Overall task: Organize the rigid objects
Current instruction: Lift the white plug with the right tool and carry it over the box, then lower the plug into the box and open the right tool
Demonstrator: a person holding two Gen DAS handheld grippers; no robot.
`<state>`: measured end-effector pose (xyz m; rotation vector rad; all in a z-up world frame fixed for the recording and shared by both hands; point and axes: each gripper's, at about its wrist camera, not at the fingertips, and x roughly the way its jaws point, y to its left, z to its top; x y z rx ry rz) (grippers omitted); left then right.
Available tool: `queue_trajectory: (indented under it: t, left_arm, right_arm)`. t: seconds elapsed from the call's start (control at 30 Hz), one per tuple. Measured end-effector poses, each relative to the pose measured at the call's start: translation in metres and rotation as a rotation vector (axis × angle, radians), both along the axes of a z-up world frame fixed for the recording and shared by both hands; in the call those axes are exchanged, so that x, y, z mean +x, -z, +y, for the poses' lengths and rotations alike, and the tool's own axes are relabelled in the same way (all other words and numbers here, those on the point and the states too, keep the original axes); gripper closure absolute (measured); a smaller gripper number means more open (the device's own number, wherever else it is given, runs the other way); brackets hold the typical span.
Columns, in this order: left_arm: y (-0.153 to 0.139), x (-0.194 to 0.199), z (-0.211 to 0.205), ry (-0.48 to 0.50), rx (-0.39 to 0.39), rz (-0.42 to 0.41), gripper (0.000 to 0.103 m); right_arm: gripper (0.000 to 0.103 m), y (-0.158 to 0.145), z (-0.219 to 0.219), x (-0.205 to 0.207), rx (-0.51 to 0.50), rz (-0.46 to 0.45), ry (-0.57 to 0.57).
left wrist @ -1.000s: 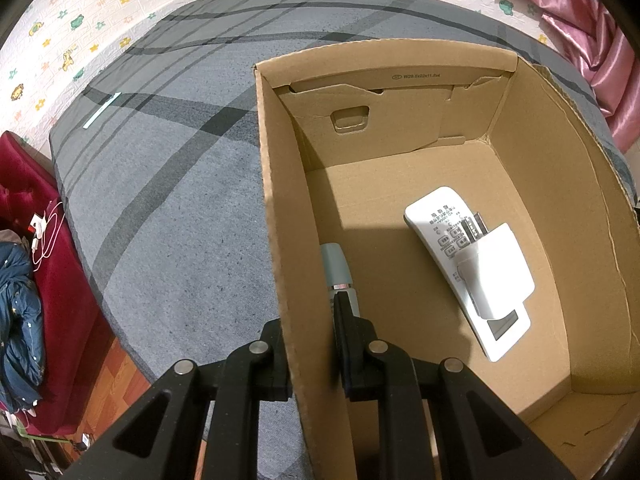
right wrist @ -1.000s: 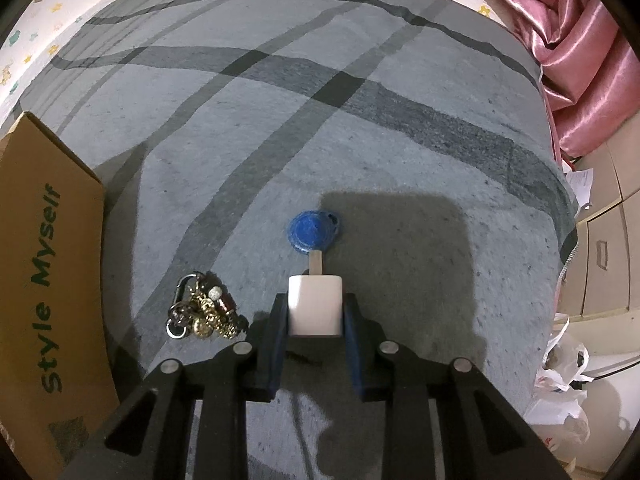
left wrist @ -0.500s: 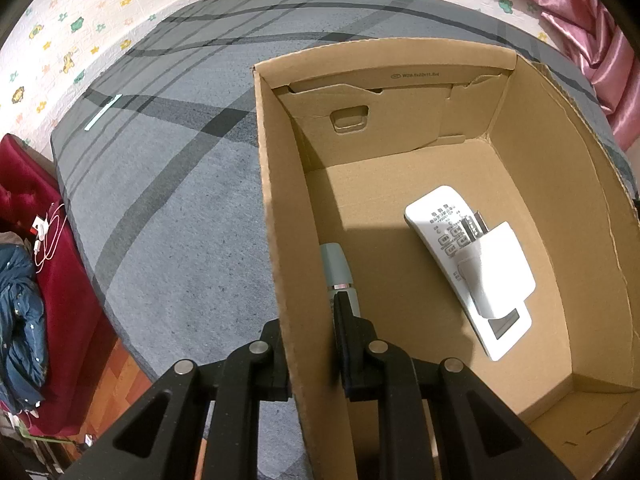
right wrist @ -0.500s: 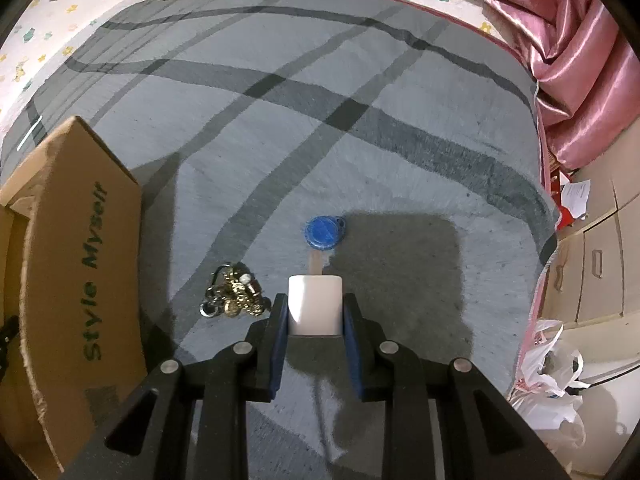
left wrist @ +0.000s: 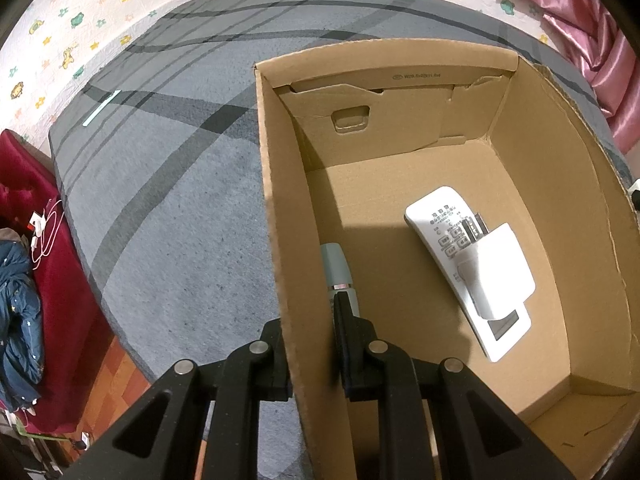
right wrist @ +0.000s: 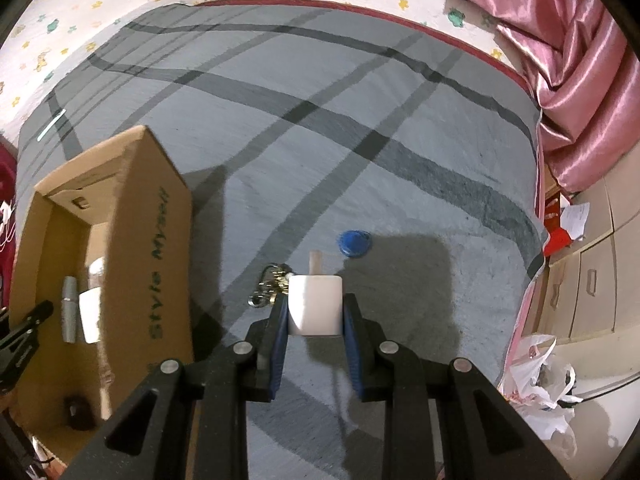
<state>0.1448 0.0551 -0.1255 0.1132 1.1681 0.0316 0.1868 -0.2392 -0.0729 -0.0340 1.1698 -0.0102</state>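
My left gripper (left wrist: 308,320) is shut on the left wall of an open cardboard box (left wrist: 280,208). Inside the box lie a white remote (left wrist: 436,228), a white plug adapter (left wrist: 496,272) on top of it, and a grey-green tube (left wrist: 338,264) by the wall. My right gripper (right wrist: 315,312) is shut on a white plug block (right wrist: 315,306) and holds it above the grey rug (right wrist: 320,140). On the rug past it lie a blue round tag (right wrist: 354,239) and a key bunch (right wrist: 272,286). The box (right wrist: 152,248) stands to the left in the right wrist view.
The rug lies on a bed with a patterned white wall (left wrist: 120,0) behind. Pink curtains (right wrist: 572,60) hang at the right. Drawers (right wrist: 588,276) and white plastic bags (right wrist: 536,376) are at the right edge. Red bedding with a blue garment (left wrist: 20,320) lies at the left.
My right gripper has risen and swung left with the white plug block, so the box has come further into view. The left gripper has stayed on the box wall.
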Motion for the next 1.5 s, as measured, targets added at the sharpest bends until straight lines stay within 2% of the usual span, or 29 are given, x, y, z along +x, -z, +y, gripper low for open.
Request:
queue_trajectory:
  t: [0.47,0.73,1.1,1.5]
  left_arm:
    - [0.002,0.0,0.0,0.002,0.0,-0.001,0.086]
    - [0.002,0.0,0.0,0.001,-0.004,-0.001,0.086]
    - [0.001,0.0,0.001,0.001,-0.005,-0.001,0.086]
    - [0.001,0.0,0.001,0.002,-0.003,-0.003,0.086]
  right_arm:
    - [0.076,-0.033,0.054,-0.011,0.016,-0.047,-0.086]
    - [0.076,-0.041,0.086,-0.014,0.033,-0.058,-0.142]
    - [0.076,-0.037,0.126,-0.02,0.057,-0.049,-0.219]
    - [0.076,-0.015,0.163,-0.025,0.067,-0.001,-0.282]
